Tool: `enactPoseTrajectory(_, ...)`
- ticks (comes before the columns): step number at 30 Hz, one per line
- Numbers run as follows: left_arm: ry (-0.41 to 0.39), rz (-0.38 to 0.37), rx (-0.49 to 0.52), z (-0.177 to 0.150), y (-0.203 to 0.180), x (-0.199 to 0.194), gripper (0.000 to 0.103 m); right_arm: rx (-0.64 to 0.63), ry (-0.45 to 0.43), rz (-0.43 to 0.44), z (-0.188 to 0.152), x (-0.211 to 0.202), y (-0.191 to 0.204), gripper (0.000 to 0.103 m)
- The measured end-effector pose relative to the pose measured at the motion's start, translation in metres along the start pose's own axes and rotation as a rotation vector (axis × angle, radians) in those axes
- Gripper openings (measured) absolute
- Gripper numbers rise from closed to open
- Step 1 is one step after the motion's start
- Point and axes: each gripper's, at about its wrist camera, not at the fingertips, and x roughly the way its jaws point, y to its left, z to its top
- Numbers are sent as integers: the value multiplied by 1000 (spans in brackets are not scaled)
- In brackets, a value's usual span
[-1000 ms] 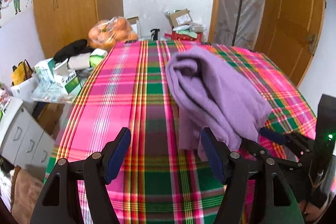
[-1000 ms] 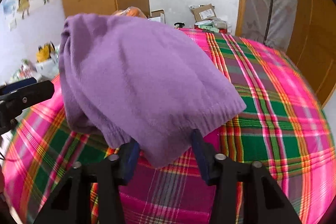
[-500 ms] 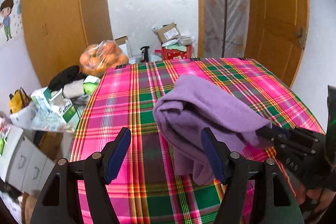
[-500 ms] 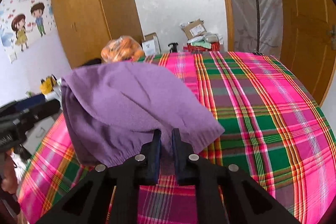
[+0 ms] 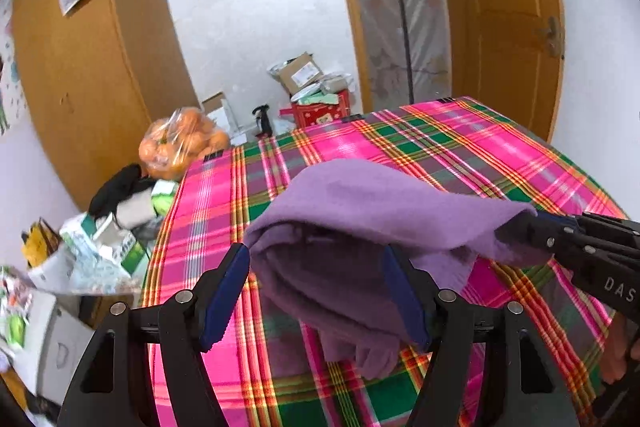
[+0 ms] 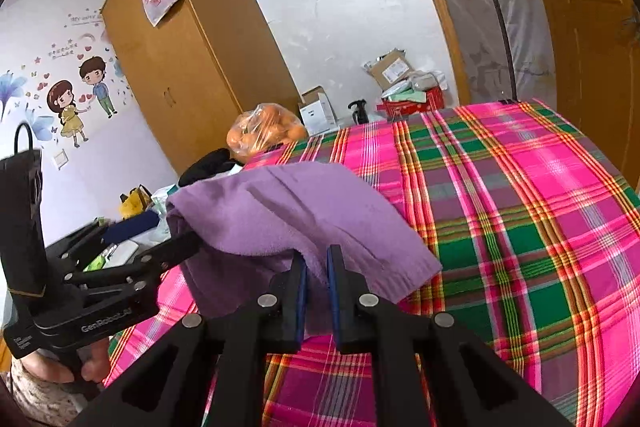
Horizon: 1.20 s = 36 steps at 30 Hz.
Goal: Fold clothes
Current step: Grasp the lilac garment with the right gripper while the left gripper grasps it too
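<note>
A purple knit garment [image 5: 372, 203] is held up in a loose fold above the pink and green plaid table [image 5: 440, 143]. My right gripper [image 6: 317, 267] is shut on the garment's near hem, with cloth pinched between its blue pads. The left wrist view shows the same gripper at the right, biting the cloth's edge [image 5: 520, 231]. My left gripper [image 5: 316, 291] stands open and wide. The hanging fold sags between and just beyond its fingers. From the right wrist view, one left finger [image 6: 180, 251] reaches under the garment's left edge. The garment's underside is hidden.
A bag of oranges [image 5: 180, 143] sits at the table's far left corner. Boxes, cartons and dark clothing [image 5: 116, 223] crowd the low surface to the left. More boxes [image 5: 312, 83] lie past the far end, between a wooden wardrobe [image 5: 80, 67] and a door [image 5: 512, 27].
My right gripper's jaws went from apart around the hem to shut on it. Both grippers rose and rolled, and the garment lifted into a flatter, stretched fold. The left gripper stayed open.
</note>
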Motion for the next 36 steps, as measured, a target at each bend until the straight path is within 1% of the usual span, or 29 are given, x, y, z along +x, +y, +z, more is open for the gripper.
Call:
enactPoseTrajectory(2,4,1,27,2,-4,4,71,1,9,20,-2,1,0,10)
enactPoseTrajectory(4,9,-6,43,3,-6,8,71,-4,21,13,-5,4,0,10)
enactPoseTrajectory(7,27,-34,4,0,2,11,71,0,78,46,-13,15,0,10)
enactPoseTrajectory(11,55,-16,-48,-4,15,16,71,-39,140,62,-27,34,13,11)
enactPoseTrajectory(16,90,11,-106,-10,31,20,71,-77,173,63,-39,52,25,14)
enactPoseTrajectory(17,95,20,-116,-10,34,21,71,-88,178,53,-40,54,27,18)
enactPoseTrajectory(18,99,26,-131,-10,38,22,71,-101,179,37,-42,56,29,30)
enactPoseTrajectory(19,104,28,-148,-10,42,22,71,-117,174,24,-44,57,32,37)
enactPoseTrajectory(20,109,27,-162,-10,44,23,71,-136,163,15,-45,57,36,49)
enactPoseTrajectory(21,114,20,-176,-10,47,23,71,-152,156,10,-46,58,40,54)
enactPoseTrajectory(23,114,14,-191,-11,50,20,71,-200,158,15,-49,60,49,55)
enactPoseTrajectory(24,108,11,-191,-11,50,18,71,-237,161,-3,-52,62,55,55)
enactPoseTrajectory(26,90,0,-181,-9,50,13,71,-315,159,-101,-56,68,64,55)
enactPoseTrajectory(28,71,-14,-162,-5,48,8,71,-343,162,-155,-59,74,66,55)
enactPoseTrajectory(29,62,-21,-151,-4,47,6,71,-335,167,-149,-58,75,65,55)
enactPoseTrajectory(31,49,-35,-129,-1,46,4,71,-319,160,-147,-57,73,62,50)
enactPoseTrajectory(32,46,-43,-117,0,45,4,71,-314,158,-148,-57,72,61,44)
enactPoseTrajectory(33,44,-51,-108,1,44,3,71,-305,155,-143,-55,71,59,36)
enactPoseTrajectory(34,39,-60,-98,3,43,3,71,-297,150,-140,-54,69,57,33)
enactPoseTrajectory(36,28,-80,-74,5,39,2,71,-289,137,-144,-52,66,57,22)
